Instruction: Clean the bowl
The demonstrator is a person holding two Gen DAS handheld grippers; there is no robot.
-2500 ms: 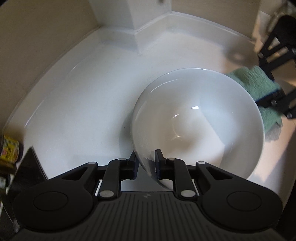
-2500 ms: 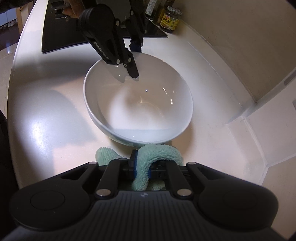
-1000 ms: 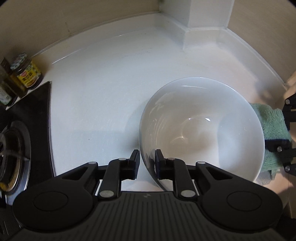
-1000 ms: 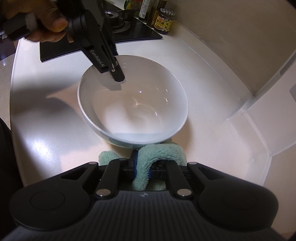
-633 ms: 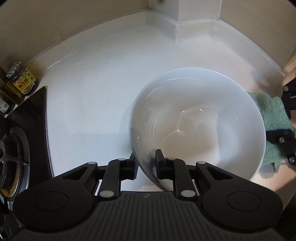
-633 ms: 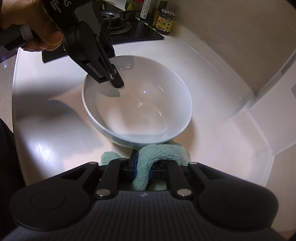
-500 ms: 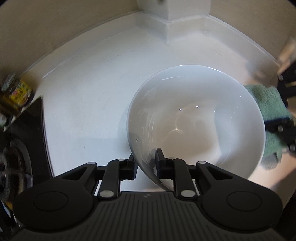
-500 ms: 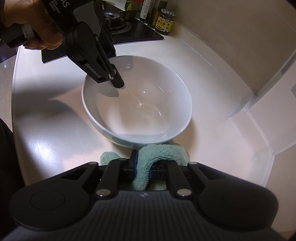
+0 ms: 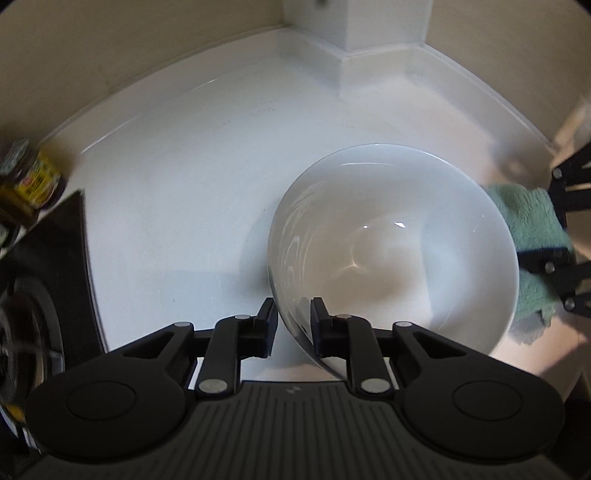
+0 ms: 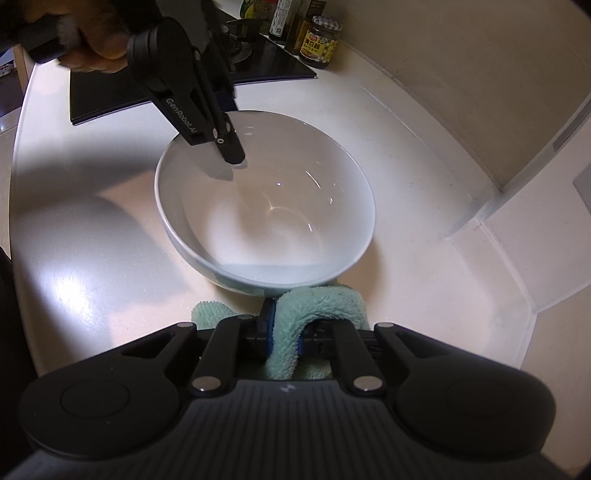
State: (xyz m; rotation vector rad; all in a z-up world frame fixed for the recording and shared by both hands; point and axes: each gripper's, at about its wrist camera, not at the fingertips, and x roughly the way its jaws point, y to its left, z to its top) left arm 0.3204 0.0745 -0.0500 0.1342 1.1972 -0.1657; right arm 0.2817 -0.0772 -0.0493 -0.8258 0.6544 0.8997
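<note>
Compared with the frame half a second before, the left gripper had swung a little, so the jar at the left edge and the stove sat lower and blurred in the left wrist view, while the bowl kept its place on the counter. Its jaws had just been closing a touch after widening, and they straddled the bowl's near rim, one finger outside the wall and one inside. A thin gap showed between the outer finger and the wall, so a firm clamp could not be confirmed; the jaws stood partly apart around the rim.

From the right wrist view, a hand held the left gripper from the upper left, its inner finger dipping into the white bowl at the far rim. The bowl sat upright on the pale counter, empty and glossy inside.

The right gripper was closed tight on a folded green cloth, which bulged up between the fingers. The cloth lay on the counter just beside the bowl's near wall, touching or nearly touching it. Behind the bowl stood the black stove, with a jar and bottles along the wall.
</note>
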